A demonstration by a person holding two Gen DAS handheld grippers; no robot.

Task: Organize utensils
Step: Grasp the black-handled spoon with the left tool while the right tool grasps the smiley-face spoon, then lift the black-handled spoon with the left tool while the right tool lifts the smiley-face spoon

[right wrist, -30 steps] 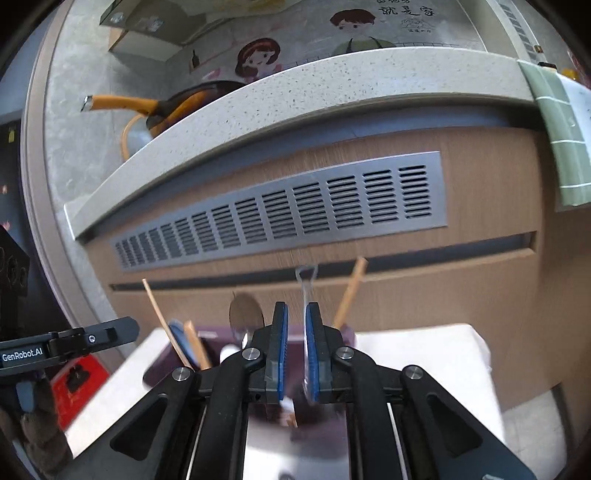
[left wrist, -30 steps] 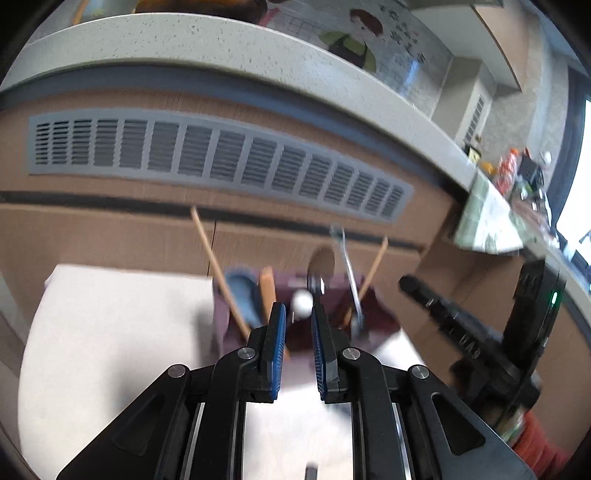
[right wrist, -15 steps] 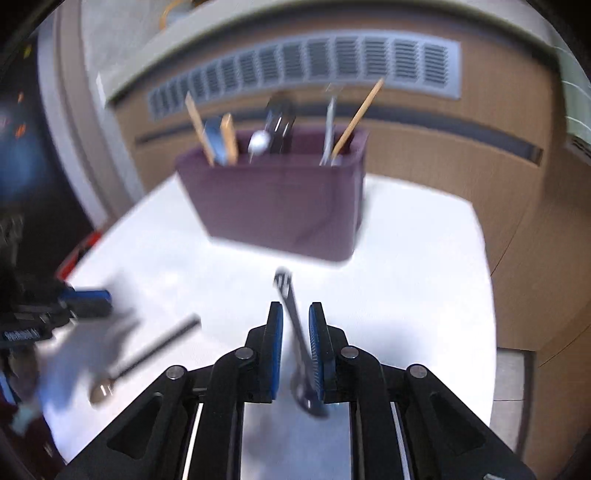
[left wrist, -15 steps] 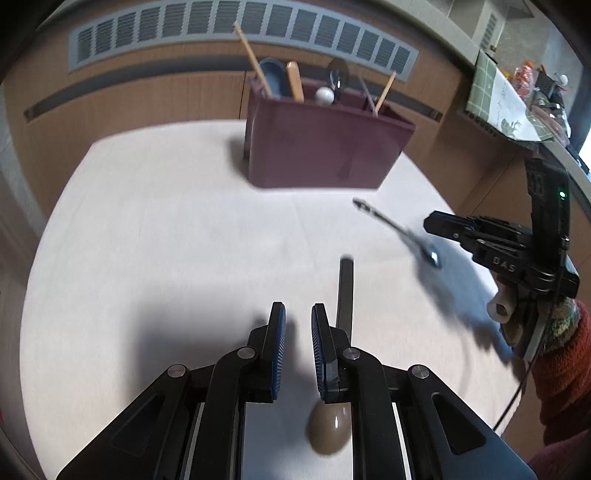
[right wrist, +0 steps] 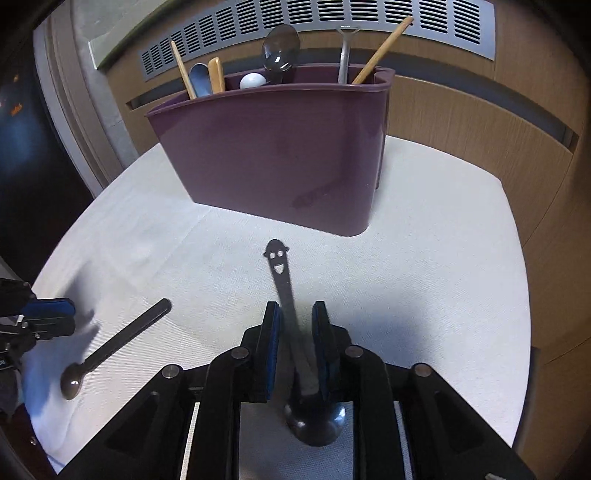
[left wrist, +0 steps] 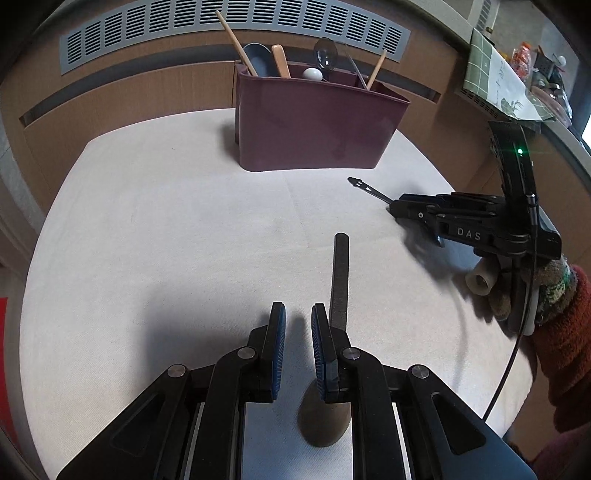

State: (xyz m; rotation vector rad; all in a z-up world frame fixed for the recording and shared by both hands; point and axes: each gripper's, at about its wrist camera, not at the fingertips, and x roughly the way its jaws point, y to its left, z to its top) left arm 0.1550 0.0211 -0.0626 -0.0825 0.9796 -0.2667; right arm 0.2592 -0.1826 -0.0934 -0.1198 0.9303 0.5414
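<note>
Far: maroon caddy (right wrist: pixel 280 147) | near: white woven cloth (left wrist: pixel 166 229) | black smiley-cutout spoon (right wrist: pixel 282 280) | dark matte spoon (right wrist: pixel 110 347) | blue ribbed pads (left wrist: pixel 277 343)

A maroon utensil caddy (right wrist: pixel 280 155) stands upright at the far side of the bench, holding upright spoons and chopsticks. Nearer, a dark smiley-handled spoon (right wrist: pixel 282 284) and a dark flat-handled spoon (left wrist: pixel 340 280) lie flat, well apart.

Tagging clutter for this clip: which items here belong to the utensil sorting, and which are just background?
Job items:
- smiley-handled spoon, between the right gripper fingers
- dark flat-handled spoon, beside the left gripper
- purple utensil holder with utensils already standing in it

Background:
- vent grille
- green checked cloth
</note>
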